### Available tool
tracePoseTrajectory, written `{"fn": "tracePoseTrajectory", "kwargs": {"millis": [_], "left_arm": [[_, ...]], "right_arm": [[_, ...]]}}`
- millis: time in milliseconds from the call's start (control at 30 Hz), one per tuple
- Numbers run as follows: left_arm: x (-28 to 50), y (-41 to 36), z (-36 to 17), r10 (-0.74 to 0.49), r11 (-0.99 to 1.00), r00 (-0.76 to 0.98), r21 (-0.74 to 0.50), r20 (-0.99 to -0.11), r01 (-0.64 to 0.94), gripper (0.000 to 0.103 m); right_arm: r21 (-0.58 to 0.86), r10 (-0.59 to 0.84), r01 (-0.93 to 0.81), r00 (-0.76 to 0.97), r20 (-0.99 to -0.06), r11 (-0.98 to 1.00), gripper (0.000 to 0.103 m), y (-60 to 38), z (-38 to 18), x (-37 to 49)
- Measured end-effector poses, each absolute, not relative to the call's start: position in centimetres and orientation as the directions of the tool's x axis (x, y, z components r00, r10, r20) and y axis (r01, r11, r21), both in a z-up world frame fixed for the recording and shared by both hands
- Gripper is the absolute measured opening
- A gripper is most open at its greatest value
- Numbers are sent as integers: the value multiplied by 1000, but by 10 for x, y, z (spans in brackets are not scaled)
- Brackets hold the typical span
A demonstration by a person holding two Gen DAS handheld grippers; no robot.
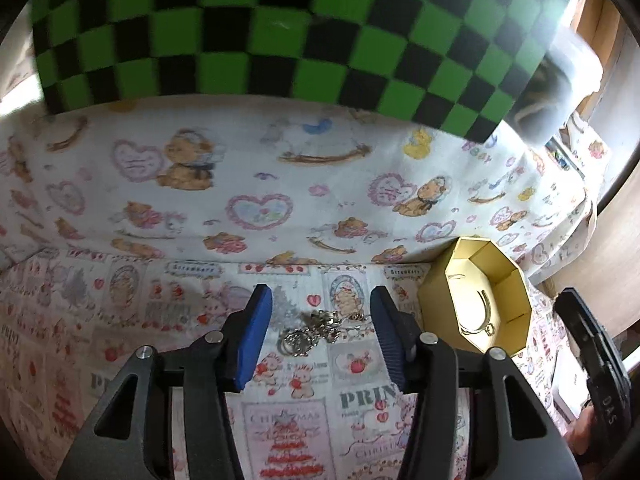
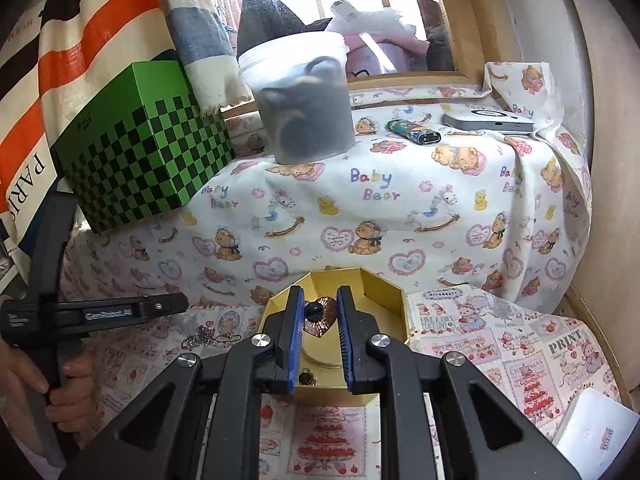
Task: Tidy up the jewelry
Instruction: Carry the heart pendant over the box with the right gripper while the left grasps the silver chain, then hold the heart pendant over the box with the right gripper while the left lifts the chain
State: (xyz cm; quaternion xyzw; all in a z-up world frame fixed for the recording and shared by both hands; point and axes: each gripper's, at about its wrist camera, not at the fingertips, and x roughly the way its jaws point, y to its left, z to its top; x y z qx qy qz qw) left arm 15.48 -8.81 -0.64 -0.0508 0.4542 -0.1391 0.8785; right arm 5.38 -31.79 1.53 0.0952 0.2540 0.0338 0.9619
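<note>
A yellow octagonal box stands open on the printed cloth; a ring-shaped piece lies inside. It also shows in the right wrist view. A tangle of silver chain jewelry lies on the cloth between the fingers of my open left gripper, and shows at the left in the right wrist view. My right gripper is over the box, its fingers closed in on a heart-shaped gold brooch with a dark bead.
A green-and-black checkered box stands at the back left. A plastic tub, a lighter and a flat white device sit on the raised bear-print cloth. A white card lies at the right.
</note>
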Motion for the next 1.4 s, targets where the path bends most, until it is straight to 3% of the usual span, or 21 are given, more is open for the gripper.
{"fn": "tracePoseTrajectory", "kwargs": {"millis": [67, 233, 467, 533, 633, 833, 1033, 1200, 1400], "left_arm": [[157, -94, -11, -283, 957, 541, -200, -792, 208, 44], [161, -107, -25, -284, 953, 493, -184, -822, 241, 17], [168, -115, -40, -240, 963, 492, -142, -837, 229, 17], [168, -118, -43, -232, 964, 494, -132, -838, 229, 9], [167, -111, -42, -266, 958, 485, -174, -833, 227, 8], [140, -109, -14, -233, 958, 588, -77, -775, 278, 8], [110, -100, 8, -253, 954, 635, -81, -730, 288, 8], [88, -107, 19, -181, 959, 703, 35, -688, 281, 8], [98, -102, -18, -96, 972, 659, 70, -746, 222, 8]], "right_arm": [[199, 115, -18, 866, -487, 980, 18, -317, 14, 54], [191, 115, -22, 864, -490, 981, 18, -314, 14, 55], [196, 120, -26, 866, -486, 980, 18, -315, 15, 54], [201, 121, -24, 865, -487, 979, 18, -316, 15, 54], [204, 119, -20, 866, -486, 979, 18, -317, 15, 54], [209, 118, -18, 870, -479, 978, 18, -318, 17, 52], [226, 118, -12, 878, -464, 974, 18, -323, 20, 49], [231, 120, -12, 882, -457, 973, 18, -324, 21, 46], [224, 127, -25, 881, -455, 974, 18, -321, 21, 46]]}}
